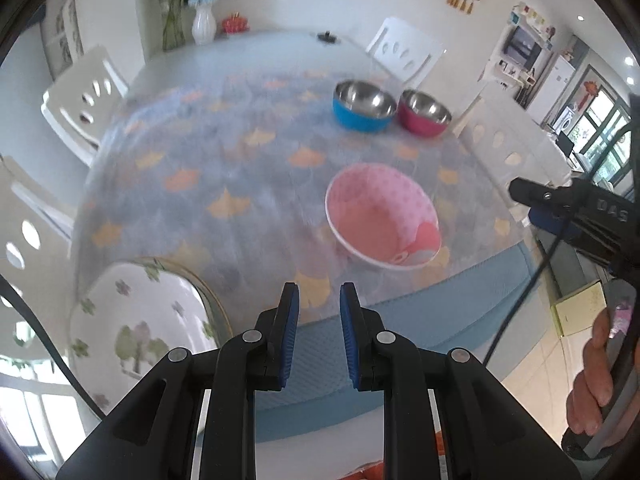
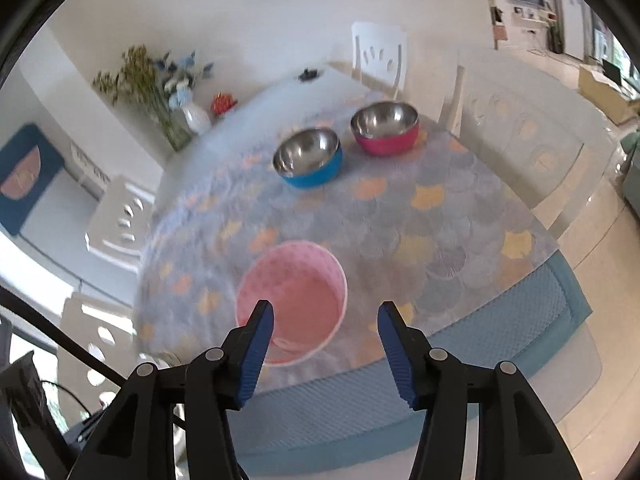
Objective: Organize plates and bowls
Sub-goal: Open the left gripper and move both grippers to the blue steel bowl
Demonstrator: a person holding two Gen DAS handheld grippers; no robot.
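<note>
three bowls on my bench: one pink bowl near its front edge, blue bowl and magenta bowl behind; one floral plate; left tool nearly closed, empty; right tool apart, empty; white chairs around

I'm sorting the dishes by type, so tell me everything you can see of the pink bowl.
The pink bowl is round and deep, pale pink with a dotted pattern inside and a white outer wall, likely ceramic or melamine. It stands upright and empty on the patterned tablecloth near the table's front edge, apart from the other dishes; nothing grips it.
</note>
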